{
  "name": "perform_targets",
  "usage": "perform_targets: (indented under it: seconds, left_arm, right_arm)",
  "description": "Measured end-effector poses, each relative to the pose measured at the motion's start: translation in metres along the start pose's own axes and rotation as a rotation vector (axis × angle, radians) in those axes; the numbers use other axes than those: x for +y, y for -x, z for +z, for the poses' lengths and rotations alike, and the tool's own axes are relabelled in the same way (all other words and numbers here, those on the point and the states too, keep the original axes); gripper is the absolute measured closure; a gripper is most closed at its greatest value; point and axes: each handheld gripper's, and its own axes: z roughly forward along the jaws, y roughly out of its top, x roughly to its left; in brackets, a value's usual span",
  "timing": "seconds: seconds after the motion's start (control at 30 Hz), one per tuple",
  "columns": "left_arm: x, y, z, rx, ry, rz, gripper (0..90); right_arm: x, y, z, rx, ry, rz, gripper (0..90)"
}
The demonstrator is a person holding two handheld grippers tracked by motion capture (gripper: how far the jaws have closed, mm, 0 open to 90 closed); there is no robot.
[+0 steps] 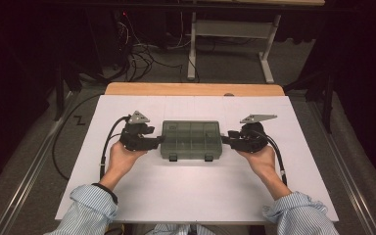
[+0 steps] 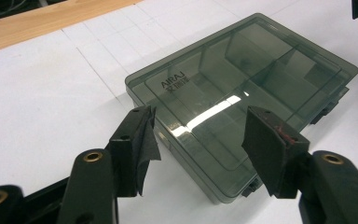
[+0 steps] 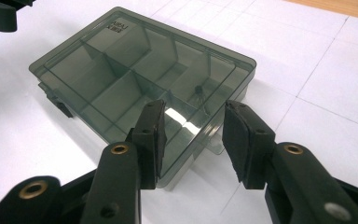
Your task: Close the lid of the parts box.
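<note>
where the white table top (image 1: pixel 142 196) meets the person's reach, a smoky translucent green compartment box (image 1: pixel 191 140) lies flat at its middle, lid closed, with two small latches on the edge that faces the person. the left gripper (image 1: pixel 152 143) sits just beside the box's left end, held in the left hand (image 1: pixel 122 159), and the right gripper (image 1: pixel 229 137) sits just beside the right end, held in the right hand (image 1: pixel 260 157). both point inward at the box from opposite sides.

in the left gripper view the left gripper (image 2: pixel 199 135) has its jaws spread apart, with the near end of the box (image 2: pixel 242 98) showing between and beyond them; the pads do not touch the box wall as far as can be seen. small lettering is printed on the lid near one corner. in the right gripper view the right gripper (image 3: pixel 193 135) likewise has its jaws parted, straddling the near corner area of the box (image 3: pixel 140 74), nothing clamped between them. dividers inside the box split it into several compartments, and a small dark object (image 3: pixel 198 92) lies in one compartment near the right gripper; what it is cannot be told.

striped shirt sleeves (image 1: pixel 90 208) cover both forearms. a wooden strip (image 1: pixel 193 89) borders the far edge of the table.
</note>
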Motion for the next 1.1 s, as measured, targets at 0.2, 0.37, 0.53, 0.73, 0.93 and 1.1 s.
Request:
perform_targets:
  seconds: [0.2,0.37,0.53,0.73,0.93,1.1]
  left_arm:
    - [0.000,0.001,-0.004,0.008,0.017,0.003,41.7]
    - [-0.003,0.002,-0.008,0.009,0.031,0.002,41.7]
    - [-0.005,0.001,-0.011,0.016,0.040,0.001,41.6]
    - [-0.008,0.002,-0.014,0.016,0.058,-0.006,41.4]
    - [-0.010,0.002,-0.016,0.019,0.061,-0.007,41.0]
    - [-0.013,0.002,-0.019,0.022,0.072,-0.009,40.9]
  right_arm:
    - [-0.002,-0.001,-0.005,0.001,0.016,-0.012,59.6]
    - [-0.005,0.000,-0.011,-0.002,0.032,-0.004,59.5]
    - [-0.006,0.001,-0.016,-0.001,0.045,-0.006,59.2]
    - [-0.009,0.003,-0.022,-0.005,0.062,0.004,58.9]
    - [-0.011,0.002,-0.025,-0.001,0.066,-0.003,58.2]
    - [-0.014,0.002,-0.027,-0.001,0.073,-0.002,57.9]
